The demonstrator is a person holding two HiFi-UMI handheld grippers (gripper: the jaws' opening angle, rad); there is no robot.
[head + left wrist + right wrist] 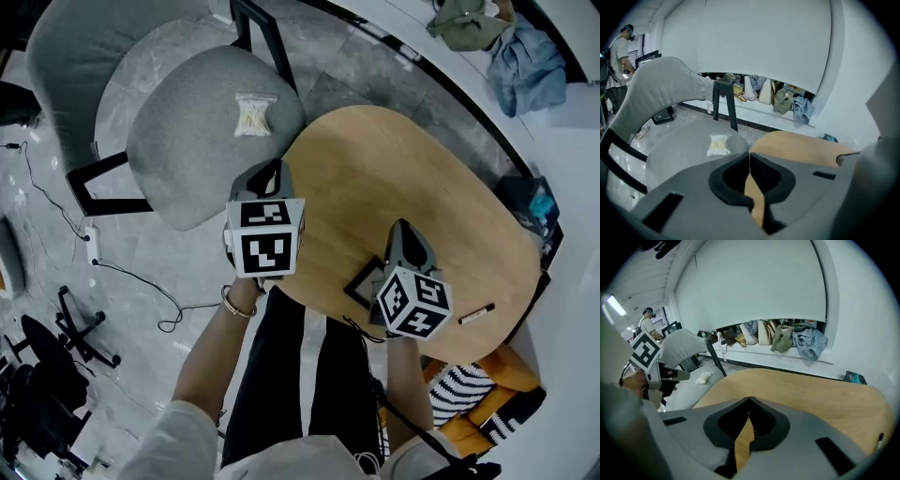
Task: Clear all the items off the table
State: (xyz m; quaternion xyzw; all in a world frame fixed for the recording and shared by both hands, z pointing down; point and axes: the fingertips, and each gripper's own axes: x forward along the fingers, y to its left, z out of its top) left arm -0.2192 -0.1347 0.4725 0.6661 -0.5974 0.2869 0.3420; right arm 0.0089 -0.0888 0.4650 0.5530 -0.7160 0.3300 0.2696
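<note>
- The left gripper (pixel 749 155) is clenched on nothing; its jaws meet tip to tip.
- The right gripper (pixel 749 400) is likewise closed and empty, poised above the wooden table (pixel 811 390).
- A flat dark square item (pixel 361 284) lies beneath and behind the right jaws. A pen (pixel 476 314) sits further behind and to their right, near the table's rim.
- Ahead-left of the left jaws, a packet of cotton swabs (pixel 718 144) rests on the grey chair seat (pixel 679 150), already off the table.
- The square item looks like the next pick. The right gripper should draw back and open its jaws before descending. It will probably need to take the item by an edge, since flat things resist pinching from above.
</note>
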